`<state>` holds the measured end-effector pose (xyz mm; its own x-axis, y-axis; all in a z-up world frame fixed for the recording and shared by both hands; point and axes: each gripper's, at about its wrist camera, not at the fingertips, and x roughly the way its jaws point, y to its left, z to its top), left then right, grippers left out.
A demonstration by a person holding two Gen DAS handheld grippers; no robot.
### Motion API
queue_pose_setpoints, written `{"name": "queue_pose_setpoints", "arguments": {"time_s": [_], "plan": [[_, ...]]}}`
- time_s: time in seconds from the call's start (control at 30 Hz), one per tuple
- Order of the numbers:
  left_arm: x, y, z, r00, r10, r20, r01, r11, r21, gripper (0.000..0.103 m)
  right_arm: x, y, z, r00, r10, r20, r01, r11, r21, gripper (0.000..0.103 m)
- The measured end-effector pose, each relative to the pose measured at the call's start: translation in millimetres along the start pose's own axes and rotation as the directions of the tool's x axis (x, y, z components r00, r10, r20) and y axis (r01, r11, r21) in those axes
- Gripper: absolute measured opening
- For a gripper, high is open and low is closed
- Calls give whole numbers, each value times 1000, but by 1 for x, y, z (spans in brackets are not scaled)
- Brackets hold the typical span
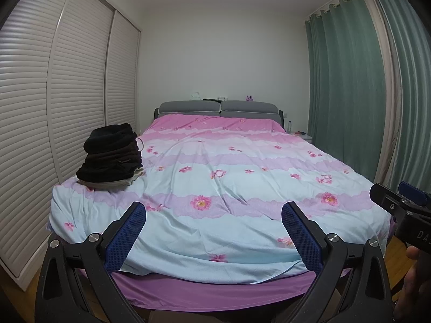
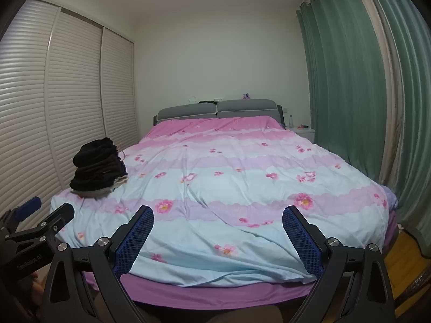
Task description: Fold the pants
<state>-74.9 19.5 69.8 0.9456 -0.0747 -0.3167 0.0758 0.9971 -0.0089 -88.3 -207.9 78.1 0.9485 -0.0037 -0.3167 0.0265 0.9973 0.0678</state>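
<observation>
A stack of folded dark pants (image 1: 110, 158) (image 2: 98, 168), black and brown over a pale one at the bottom, sits on the bed's near left corner. My left gripper (image 1: 213, 210) is open above the foot of the bed, nothing between its blue pads. My right gripper (image 2: 217, 215) is likewise open and empty, held level beside the left one. Each gripper shows in the other's view: the right one (image 1: 398, 202) at the right edge, the left one (image 2: 40, 212) at the left edge. No unfolded pants are in view.
The bed (image 1: 229, 183) carries a pink and pale blue flowered cover with a purple sheet below. White louvred wardrobe doors (image 1: 67, 94) line the left wall. Green curtains (image 1: 350, 94) hang on the right. A white nightstand (image 2: 303, 130) stands by the grey headboard (image 2: 218, 109).
</observation>
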Motion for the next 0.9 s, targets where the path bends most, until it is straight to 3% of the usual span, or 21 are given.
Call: {"name": "queue_pose_setpoints", "arguments": {"time_s": [0.9], "plan": [[-5,-6,4,1000,-5,17,4,1000,10,103,1,-2,2,1000,-4,8,4,1000,4,97]]}}
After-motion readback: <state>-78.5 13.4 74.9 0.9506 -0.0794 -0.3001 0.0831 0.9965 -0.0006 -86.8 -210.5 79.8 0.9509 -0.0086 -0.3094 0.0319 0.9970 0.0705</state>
